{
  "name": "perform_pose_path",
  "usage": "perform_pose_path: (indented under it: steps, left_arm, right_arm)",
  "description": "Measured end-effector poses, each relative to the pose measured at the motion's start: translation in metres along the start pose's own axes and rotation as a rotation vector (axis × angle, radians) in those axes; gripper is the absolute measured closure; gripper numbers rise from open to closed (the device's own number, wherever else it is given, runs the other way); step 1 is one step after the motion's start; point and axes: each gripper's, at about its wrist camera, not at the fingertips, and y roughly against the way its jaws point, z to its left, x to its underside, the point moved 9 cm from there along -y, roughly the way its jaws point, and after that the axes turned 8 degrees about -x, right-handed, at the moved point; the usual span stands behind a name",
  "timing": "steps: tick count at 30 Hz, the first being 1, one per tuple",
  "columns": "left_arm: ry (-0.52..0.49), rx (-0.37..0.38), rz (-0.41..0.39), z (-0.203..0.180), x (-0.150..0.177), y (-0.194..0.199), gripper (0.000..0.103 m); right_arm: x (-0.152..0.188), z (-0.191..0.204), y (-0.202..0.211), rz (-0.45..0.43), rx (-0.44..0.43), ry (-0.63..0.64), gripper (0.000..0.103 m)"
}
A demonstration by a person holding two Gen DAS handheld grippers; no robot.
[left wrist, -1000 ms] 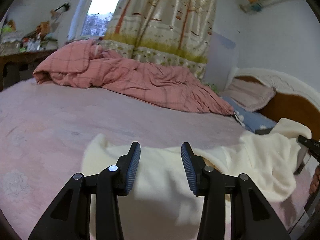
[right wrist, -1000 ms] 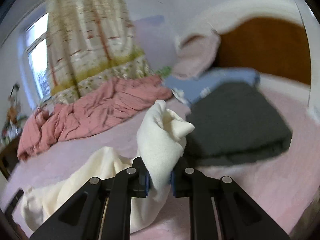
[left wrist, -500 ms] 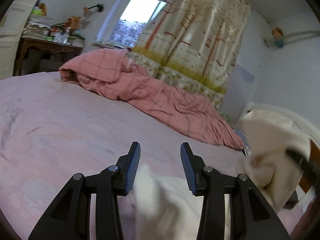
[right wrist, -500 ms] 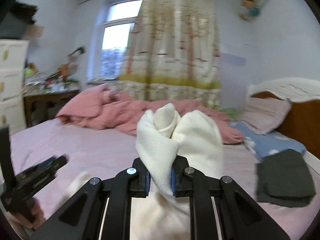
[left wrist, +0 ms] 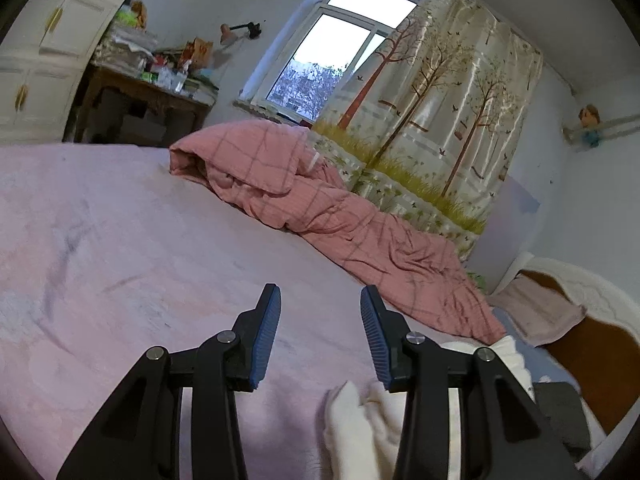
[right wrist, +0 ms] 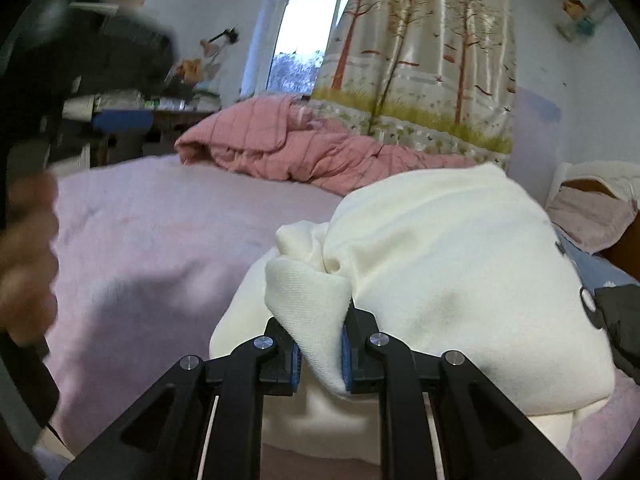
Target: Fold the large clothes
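Right wrist: sweater (right wrist: 452, 264) hem clamped (bunched)

Home bedroom. Large bed with pink sheet (left wrist: 120, 248), crumpled pink checked duvet (left wrist: 320, 208) along far side, pillows (left wrist: 536, 312) against wooden headboard (left wrist: 580, 344). Window (left wrist: 320, 64) with tree-print curtain (left wrist: 440, 120). Cluttered wooden desk (left wrist: 152, 92), white wardrobe (left wrist: 44, 48) in corner. Wall lamp (left wrist: 240, 32), small toy on wall shelf (left wrist: 590, 120).

Each tool (left wrist: 320, 334) is black plastic with silver screws and ribbed blue pads (left wrist: 266, 336).
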Motion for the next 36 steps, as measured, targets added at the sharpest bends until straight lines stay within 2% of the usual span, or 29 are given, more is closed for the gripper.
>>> perform_pose_path:
  steps: [3, 8, 12, 14, 16, 19, 23, 26, 28, 30, 32, 36]
  left_arm:
    - [0.014, 0.002, -0.009, 0.002, -0.002, 0.003, 0.063]
    - [0.033, 0.018, -0.03, 0.0, -0.005, 0.01, 0.063]
    - [0.025, 0.035, -0.009, -0.003, -0.001, 0.007, 0.063]
    - [0.004, 0.089, 0.033, -0.013, 0.005, 0.004, 0.063]
    - [-0.022, 0.113, 0.056, -0.023, 0.011, 0.001, 0.063]
    - [-0.088, 0.099, 0.062, -0.037, 0.019, -0.001, 0.063]
    - [-0.128, 0.114, 0.072, -0.052, 0.026, 0.001, 0.062]
    - [-0.137, 0.112, 0.066, -0.057, 0.028, 0.004, 0.061]
    - [-0.138, 0.113, 0.068, -0.058, 0.029, 0.004, 0.06]
    - [-0.141, 0.098, 0.061, -0.056, 0.029, 0.004, 0.059]
    - [-0.124, 0.123, 0.067, -0.055, 0.028, 0.005, 0.059]
    - [-0.106, 0.14, 0.058, -0.055, 0.023, 0.007, 0.059]
  right_arm:
    - [-0.001, 0.006, 0.007, -0.014, -0.015, -0.006, 0.086]
    - [-0.026, 0.011, 0.029, -0.095, -0.09, -0.036, 0.086]
    - [-0.006, 0.008, -0.003, 0.002, -0.102, -0.036, 0.086]
    - [0.007, 0.012, -0.009, 0.016, -0.098, 0.01, 0.086]
    - [0.006, 0.012, -0.002, 0.0, -0.087, 0.025, 0.085]
    - [0.003, 0.008, 0.011, -0.008, -0.051, 0.042, 0.083]
    - [0.008, -0.005, 0.027, 0.009, -0.096, -0.026, 0.079]
    - [0.01, -0.003, 0.033, 0.013, -0.121, -0.028, 0.071]
    - [0.011, 0.005, 0.036, 0.008, -0.175, -0.027, 0.044]
    - [0.01, 0.008, 0.043, -0.023, -0.158, -0.017, 0.041]
    - [0.011, 0.007, 0.051, -0.038, -0.114, 0.006, 0.041]
    - [0.015, -0.017, 0.07, -0.05, -0.035, -0.017, 0.041]
